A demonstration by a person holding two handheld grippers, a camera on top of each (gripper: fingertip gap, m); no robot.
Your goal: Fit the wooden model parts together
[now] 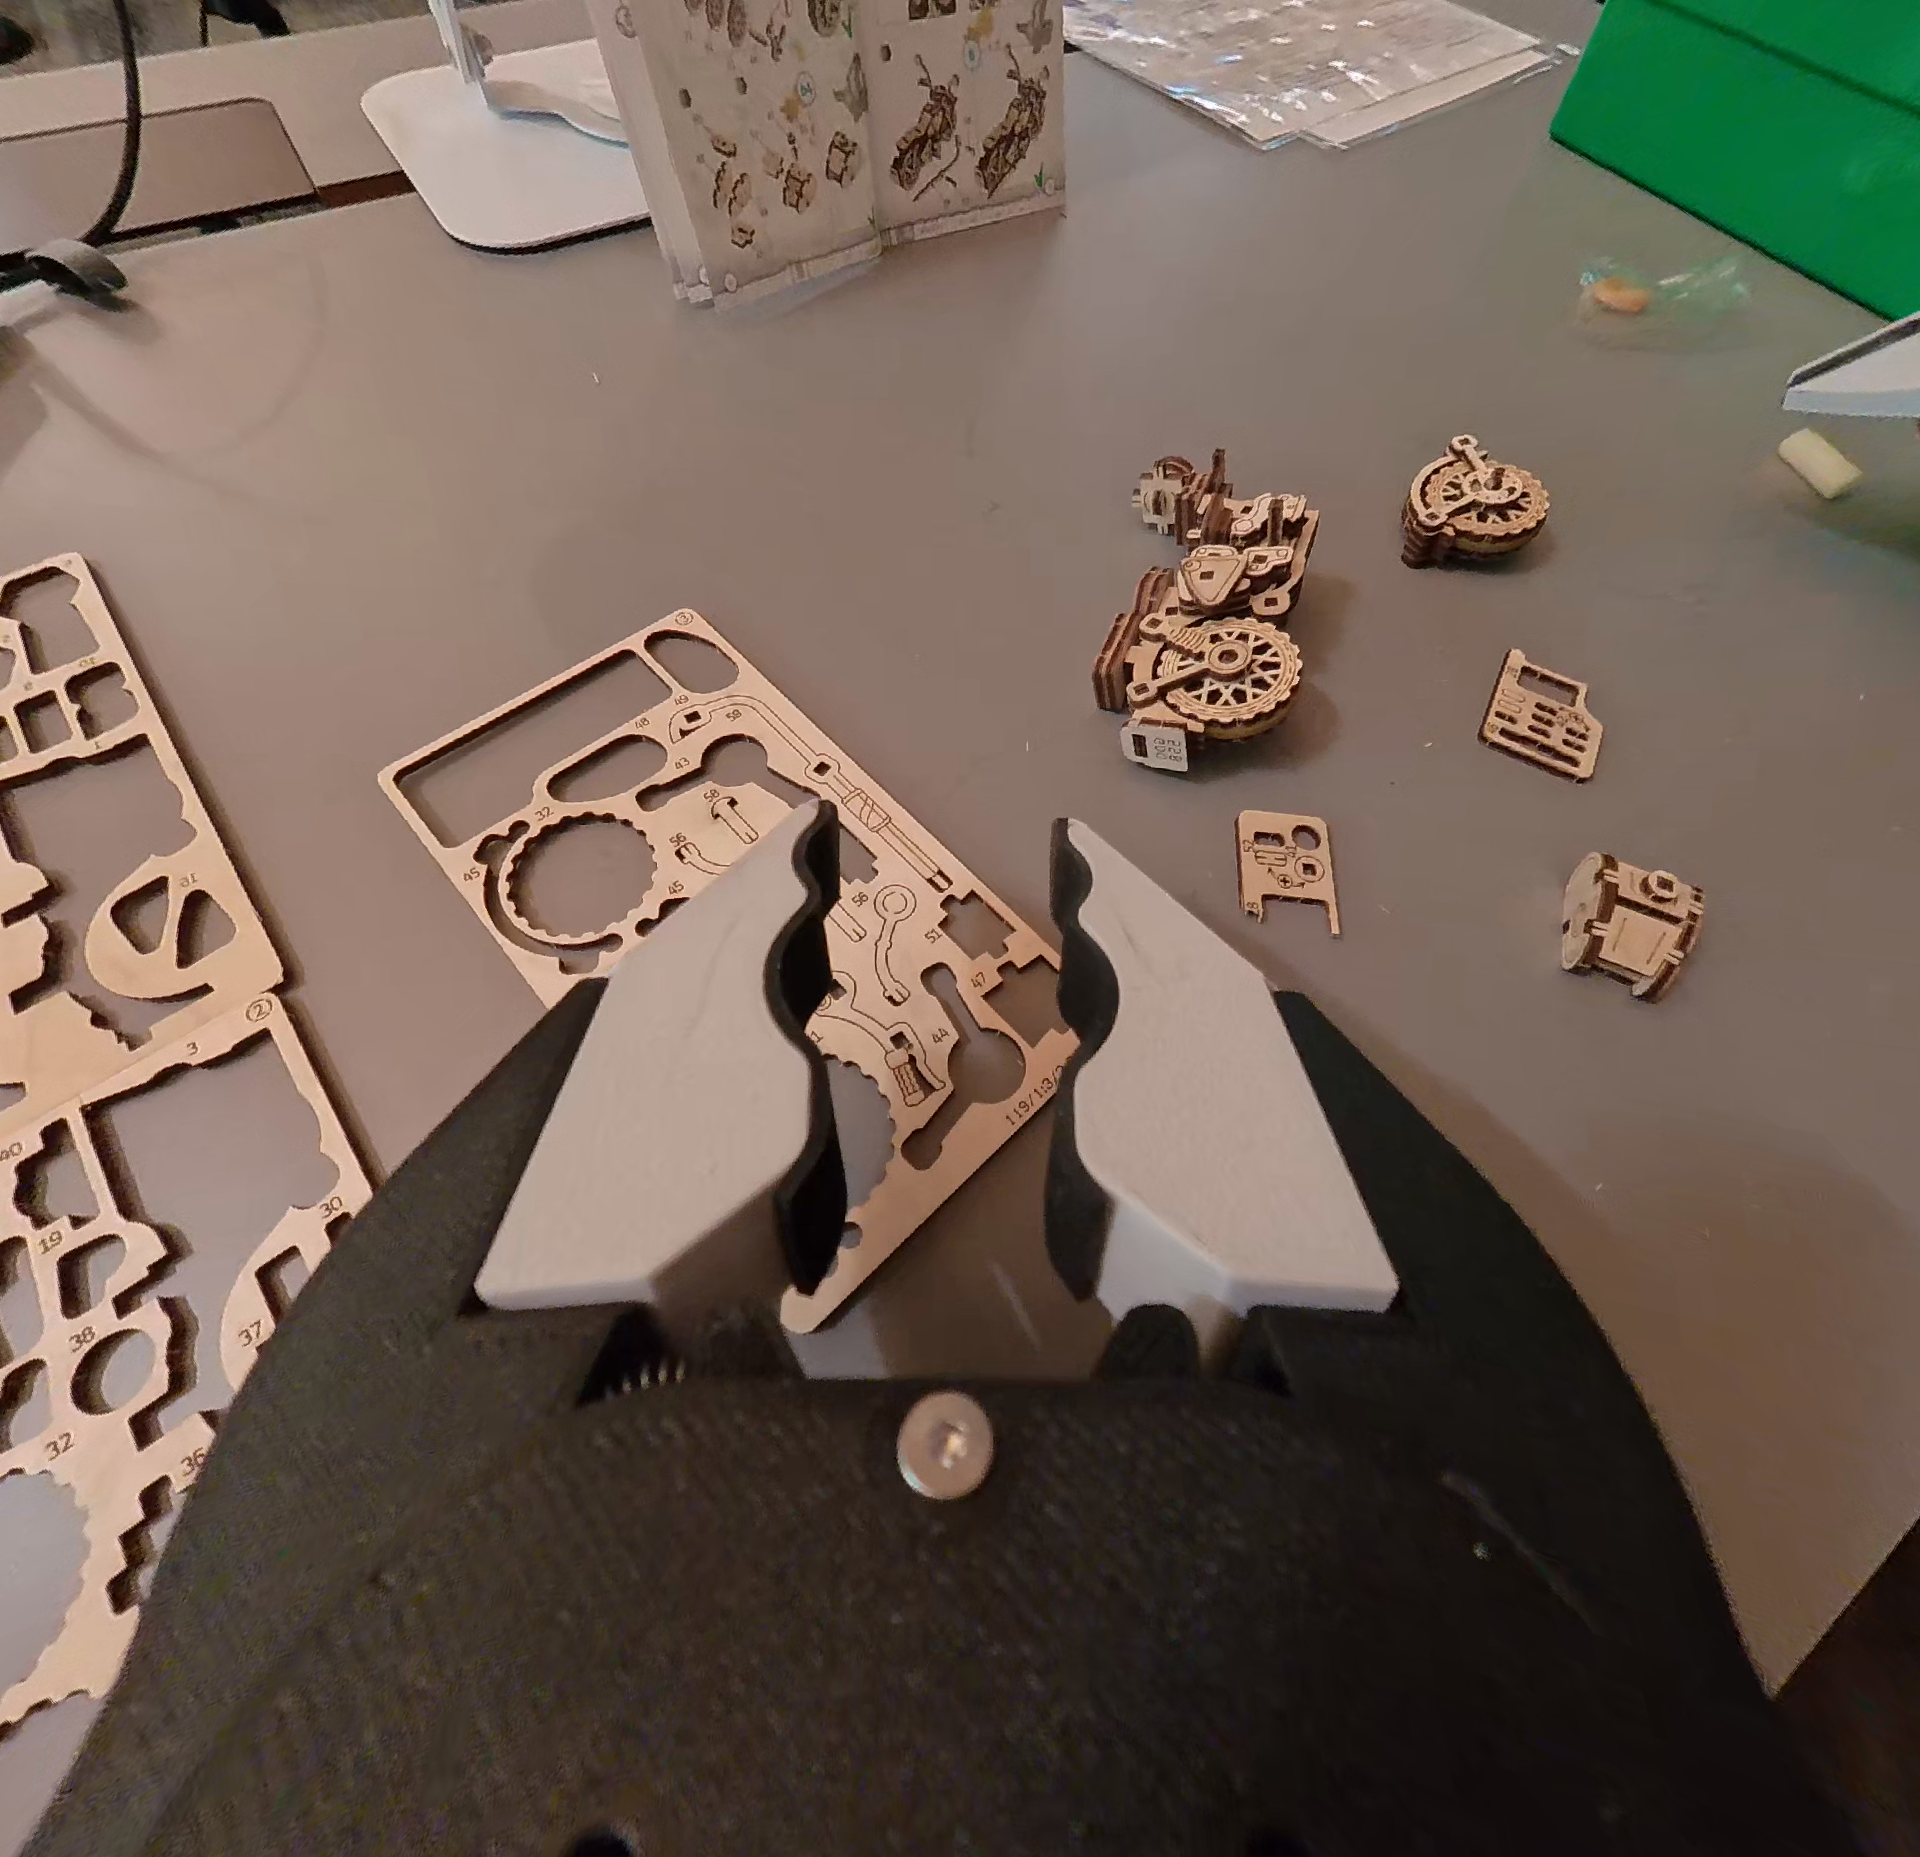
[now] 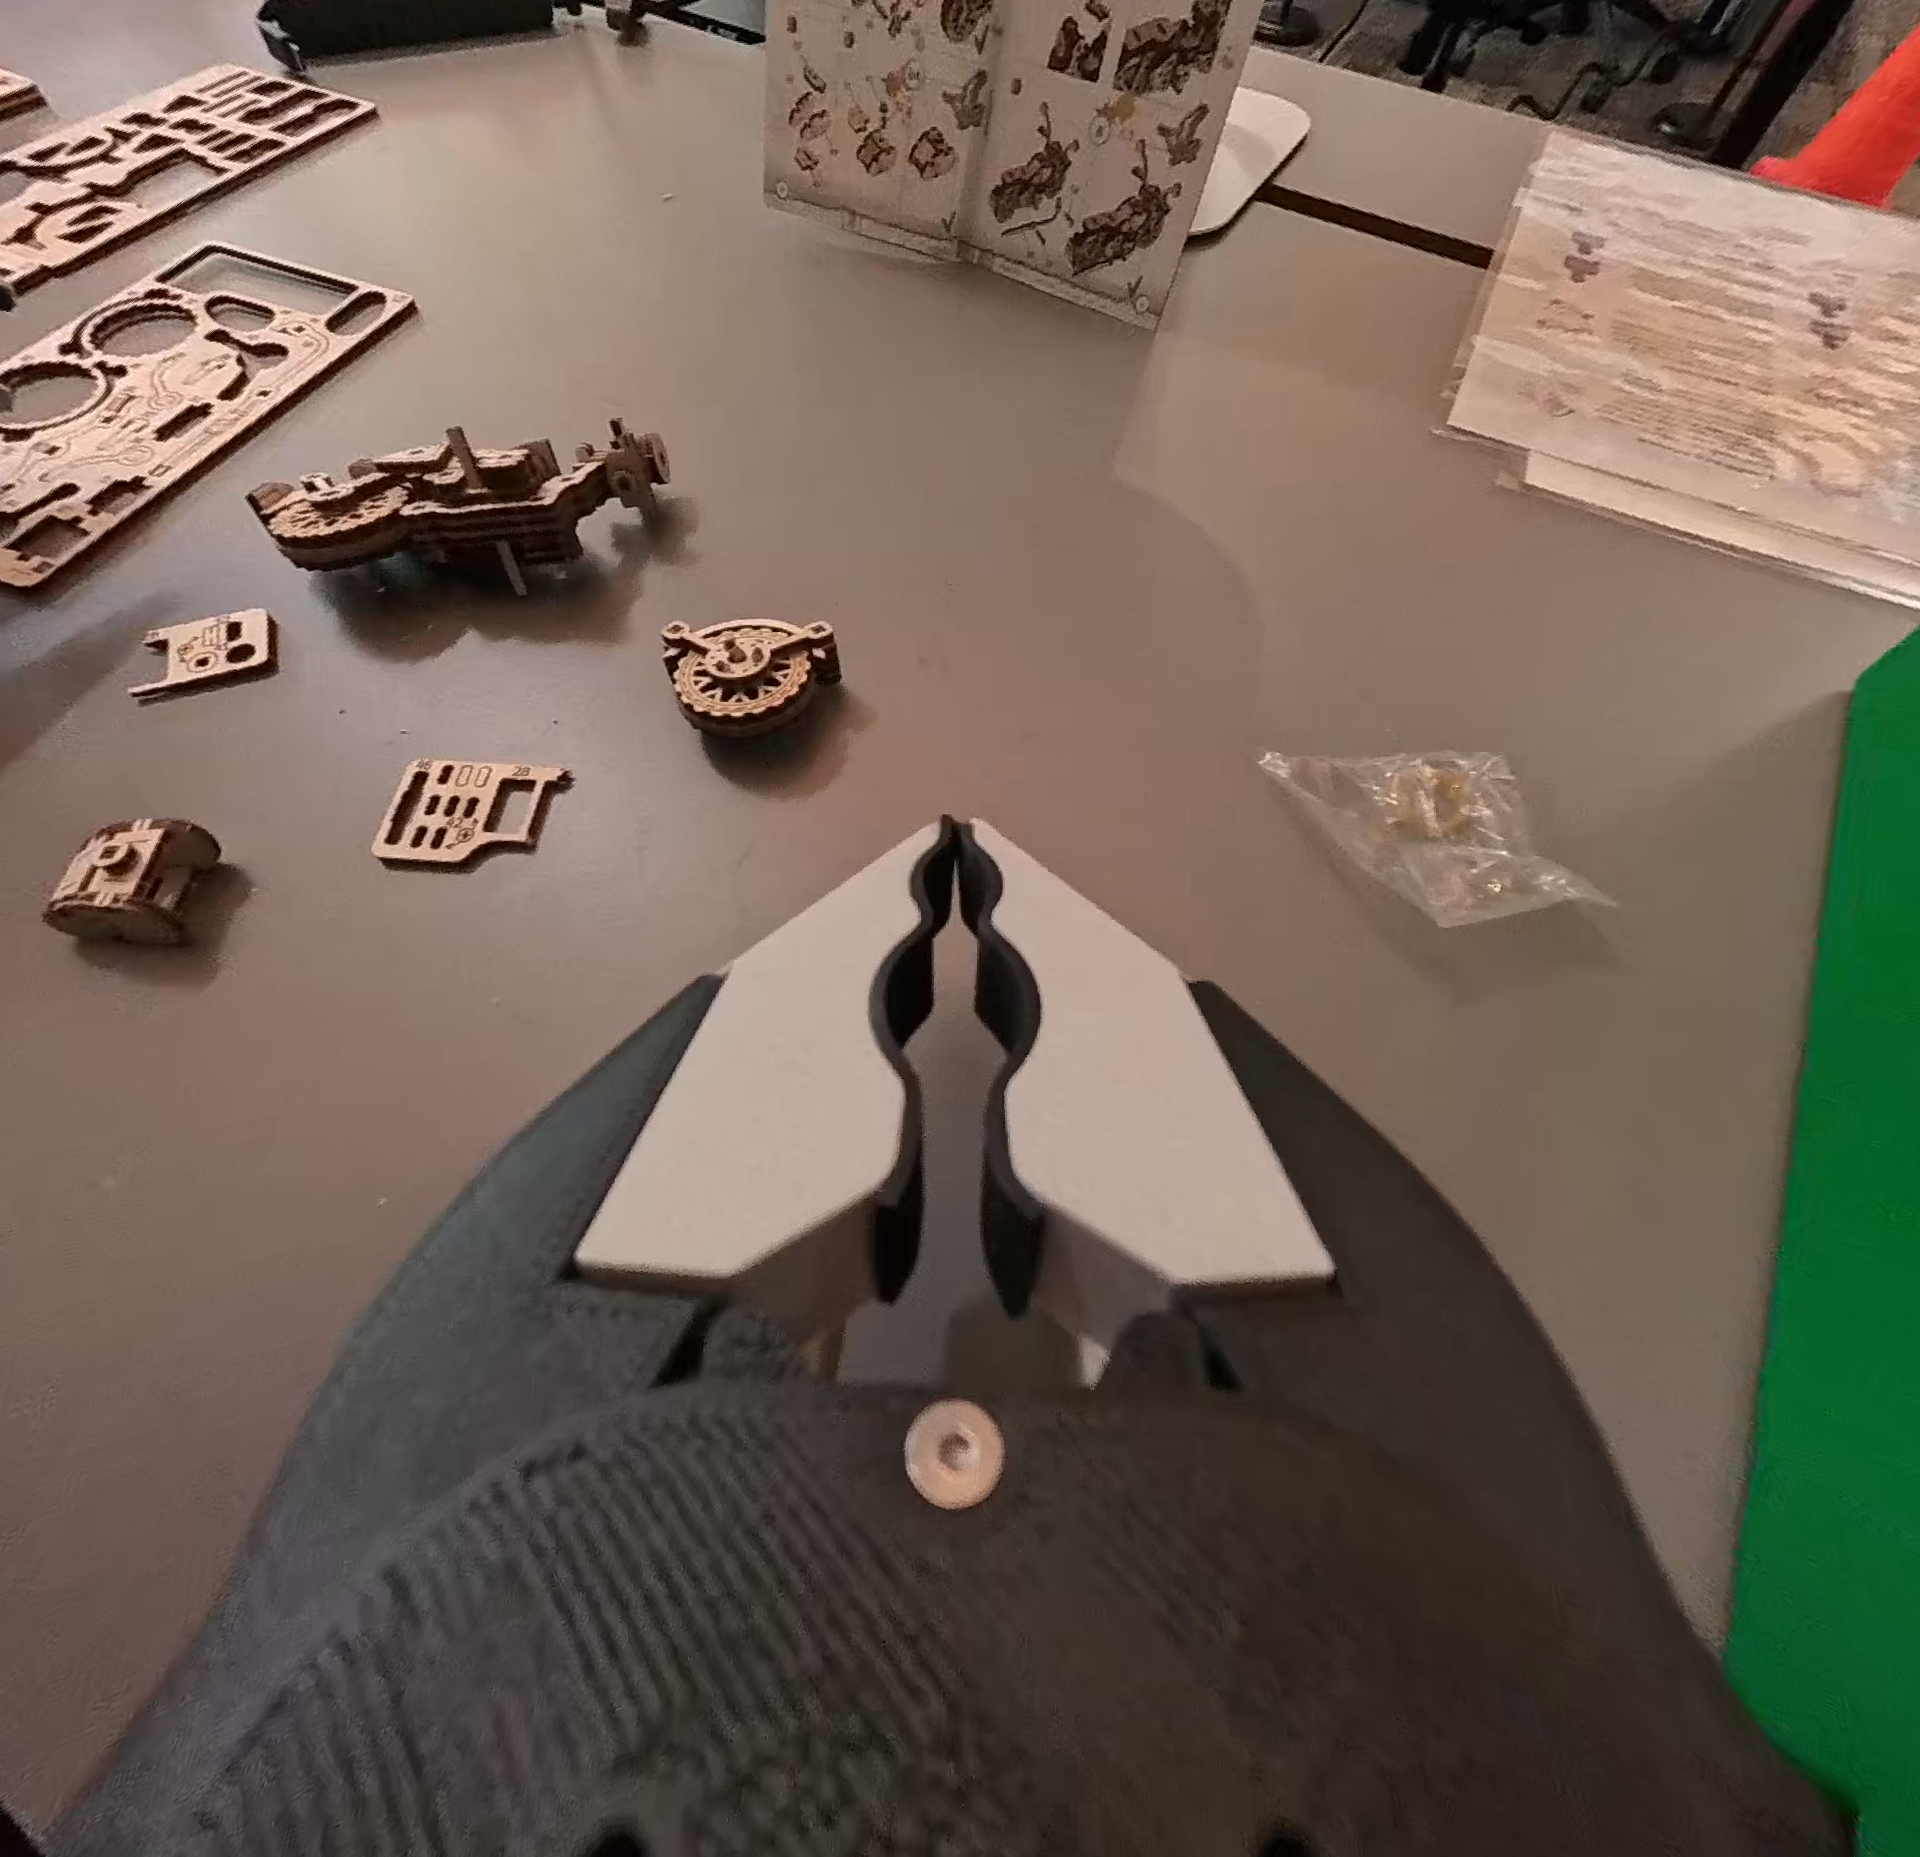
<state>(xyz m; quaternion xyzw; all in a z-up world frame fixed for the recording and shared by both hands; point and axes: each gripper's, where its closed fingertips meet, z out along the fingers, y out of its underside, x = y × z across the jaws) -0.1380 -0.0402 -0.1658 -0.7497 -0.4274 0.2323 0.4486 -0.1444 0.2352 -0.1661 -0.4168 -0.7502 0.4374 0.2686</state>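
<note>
Left tongs [image 1: 940, 851] stood well open w/ nothing between the fingers, hanging over a punched-out wooden sheet [image 1: 644, 768] on the grey table [image 1: 520, 457]. Right tongs [image 2: 958, 828] were closed tip to tip, nothing gripped, above bare table.

The task's parts lay loose btwn the two. The main body assembly [image 1: 1205, 644] sat ahead and to the right of the left tongs; from the right wrist view it lay ahead-left [image 2: 457, 508], long axis running roughly left-right across that view. The separate wheel unit [image 2: 748, 690] was ahead and slightly left of the right tongs, nearer them than any other part, so prob. the right side's pick. Two flat plates [image 1: 1288, 867] [image 1: 1541, 716] and a small drum-shaped block [image 1: 1631, 924] lay near the left tongs' right side, apart from each other.

Hard to tell: which joint on the body takes the wheel; slots too small to read. Sheets at left edge were cut off. A clear bag [image 2: 1434, 831] held small bits, indistinct. Folded instruction sheet [image 1: 852, 114] stood at the back.
</note>
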